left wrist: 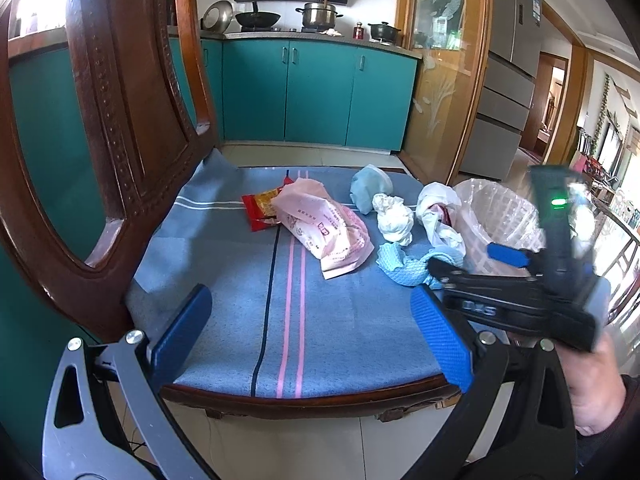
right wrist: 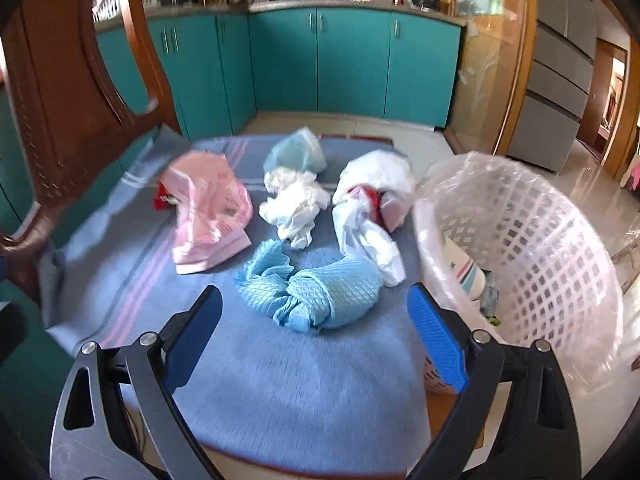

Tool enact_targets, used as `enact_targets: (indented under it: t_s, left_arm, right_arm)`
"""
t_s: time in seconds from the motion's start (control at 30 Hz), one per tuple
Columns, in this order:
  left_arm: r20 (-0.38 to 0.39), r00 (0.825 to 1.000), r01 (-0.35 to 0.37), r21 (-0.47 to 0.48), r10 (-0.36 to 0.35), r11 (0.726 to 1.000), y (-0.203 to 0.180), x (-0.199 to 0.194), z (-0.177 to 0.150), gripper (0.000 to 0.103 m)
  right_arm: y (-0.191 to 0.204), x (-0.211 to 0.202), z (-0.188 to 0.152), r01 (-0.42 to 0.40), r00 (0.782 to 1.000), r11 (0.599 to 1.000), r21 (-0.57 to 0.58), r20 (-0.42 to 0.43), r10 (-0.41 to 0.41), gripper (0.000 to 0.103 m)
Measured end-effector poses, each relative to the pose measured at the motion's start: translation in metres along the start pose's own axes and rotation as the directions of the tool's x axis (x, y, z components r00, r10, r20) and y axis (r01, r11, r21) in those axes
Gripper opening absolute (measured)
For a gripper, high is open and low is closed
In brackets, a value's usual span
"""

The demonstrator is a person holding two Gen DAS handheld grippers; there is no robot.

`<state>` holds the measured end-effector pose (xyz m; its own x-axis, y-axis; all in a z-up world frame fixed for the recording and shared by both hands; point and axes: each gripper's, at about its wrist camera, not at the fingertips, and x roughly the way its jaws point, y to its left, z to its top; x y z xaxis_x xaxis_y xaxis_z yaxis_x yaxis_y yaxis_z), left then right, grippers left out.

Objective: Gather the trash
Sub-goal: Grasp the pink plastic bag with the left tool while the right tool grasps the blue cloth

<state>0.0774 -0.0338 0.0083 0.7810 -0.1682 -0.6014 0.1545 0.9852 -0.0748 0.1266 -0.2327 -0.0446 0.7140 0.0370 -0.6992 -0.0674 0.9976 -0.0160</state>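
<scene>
Blue striped cloth (left wrist: 320, 320) covers the seat of the carved wooden chair (left wrist: 116, 128) on which your work lies; pink and dark stripes run from front to back. Pale floor tiles (left wrist: 328, 448) show beneath the seat's front edge. Teal cabinets (left wrist: 320, 92) line the far wall, with a wok (left wrist: 257, 19) and a steel pot (left wrist: 319, 14) on the counter above, and a grey refrigerator (left wrist: 510, 76) stands to the right past a glass door.

Trash on the cloth: a pink printed bag (right wrist: 208, 212) lying over a red wrapper (left wrist: 260, 210); a pale teal wad (right wrist: 296, 152) at the back; crumpled white tissue (right wrist: 294, 208) just in front of it; a white plastic bag (right wrist: 372, 208) with red inside; and a knotted blue quilted cloth (right wrist: 312, 292) nearest you.

A lined white lattice basket (right wrist: 532, 248) stands at the seat's right edge, with some items already inside.

Your left gripper (left wrist: 312, 340) hangs spread above the seat front, empty. Your right gripper (right wrist: 316, 340) is spread wide, the blue cloth just ahead of its pads, untouched.
</scene>
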Motion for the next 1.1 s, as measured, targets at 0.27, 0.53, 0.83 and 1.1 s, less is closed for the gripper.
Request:
enact_targets:
  t_s: [0.27,0.53,0.83,1.1]
  left_arm:
    - [-0.029,0.999,-0.023,0.004,0.023,1.000,0.000,0.015,-0.001,0.099]
    - [-0.057,0.998,-0.016,0.009,0.016,1.000,-0.017,0.070,0.024,0.099]
    - [-0.182,0.981,-0.062,0.024,0.065,0.998,-0.046,0.163,0.053,0.043]
    - [-0.140,0.990,-0.028,0.041,0.033,0.999,-0.045,0.120,0.050,0.003]
  right_arm:
    - [0.010,0.035,-0.004,-0.031,0.991,0.999,-0.037,-0.134,0.026,0.034]
    - [-0.016,-0.035,0.010,-0.149,0.989,0.988,0.049,0.009,0.149,0.029]
    - [-0.055,-0.052,0.020,-0.174,0.982,0.969,0.173,0.098,0.159,0.029]
    - [-0.041,-0.058,0.023,-0.191,0.977,0.974,0.120,0.115,0.178,0.029]
